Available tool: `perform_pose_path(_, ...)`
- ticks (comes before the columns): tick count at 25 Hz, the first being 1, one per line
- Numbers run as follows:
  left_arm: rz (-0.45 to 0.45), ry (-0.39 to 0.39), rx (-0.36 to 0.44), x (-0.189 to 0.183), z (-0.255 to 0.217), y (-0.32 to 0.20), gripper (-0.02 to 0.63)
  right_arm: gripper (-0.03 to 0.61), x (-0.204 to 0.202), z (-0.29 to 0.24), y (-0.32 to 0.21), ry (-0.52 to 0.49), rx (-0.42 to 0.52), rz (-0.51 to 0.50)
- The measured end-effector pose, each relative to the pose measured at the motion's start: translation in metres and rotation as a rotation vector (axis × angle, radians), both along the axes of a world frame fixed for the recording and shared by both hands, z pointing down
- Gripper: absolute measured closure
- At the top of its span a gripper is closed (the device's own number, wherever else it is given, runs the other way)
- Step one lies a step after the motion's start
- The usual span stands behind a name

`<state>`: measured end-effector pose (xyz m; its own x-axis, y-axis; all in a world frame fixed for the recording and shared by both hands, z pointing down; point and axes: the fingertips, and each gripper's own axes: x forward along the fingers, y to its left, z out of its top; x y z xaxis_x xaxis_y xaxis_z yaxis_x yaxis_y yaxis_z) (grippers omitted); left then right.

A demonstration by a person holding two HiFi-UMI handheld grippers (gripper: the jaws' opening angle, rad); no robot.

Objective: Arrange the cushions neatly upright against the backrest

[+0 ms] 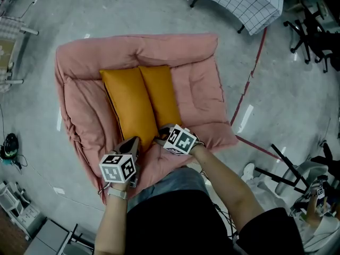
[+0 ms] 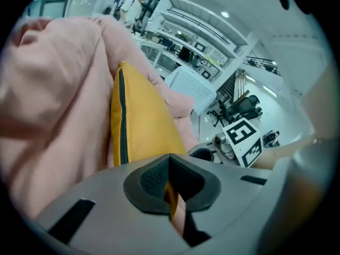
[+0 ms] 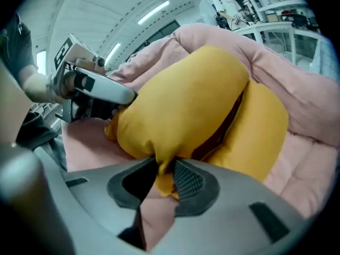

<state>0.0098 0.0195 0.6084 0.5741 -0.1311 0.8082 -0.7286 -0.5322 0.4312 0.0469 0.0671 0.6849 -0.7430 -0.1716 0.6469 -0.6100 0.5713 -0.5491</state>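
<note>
Head view: a pink floor sofa point(image 1: 204, 94) lies on the concrete floor, with two mustard cushions side by side on its seat, their far ends at the backrest. The left tool point(image 1: 133, 142) and right tool point(image 1: 161, 137) are at the near corners of the left cushion point(image 1: 127, 102), near the seat's front edge. The right cushion point(image 1: 162, 92) lies touching it.

Left gripper view: the jaws are pressed together, with a sliver of the zipped cushion's point(image 2: 143, 126) mustard fabric caught between them.

Right gripper view: the right tool point(image 3: 164, 177) is pinching a bunched corner of the same cushion point(image 3: 180, 110). The right cushion point(image 3: 260, 126) is just behind it.
</note>
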Motion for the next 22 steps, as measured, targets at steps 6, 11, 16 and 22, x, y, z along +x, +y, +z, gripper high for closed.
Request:
perform_pose_path(6,0.060,-0.093,-0.002,-0.001,0.026,0.015,0.601,0.466,0.003,0.027,0.008,0.038,-0.087,0.070)
perform_pose_path(11,0.046,-0.126,-0.041,-0.009,0.042,0.012,0.601,0.465,-0.016,0.047,0.001,0.074,-0.116,0.104)
perform_pose_path(16,0.068,-0.137,-0.045,-0.007,0.052,0.012,0.601,0.460,-0.020,0.060,-0.002,0.101,-0.140,0.147)
perform_pose_path(22,0.083,-0.102,-0.037,0.001,0.043,0.013,0.601,0.430,-0.002,0.053,0.008,0.099,-0.154,0.158)
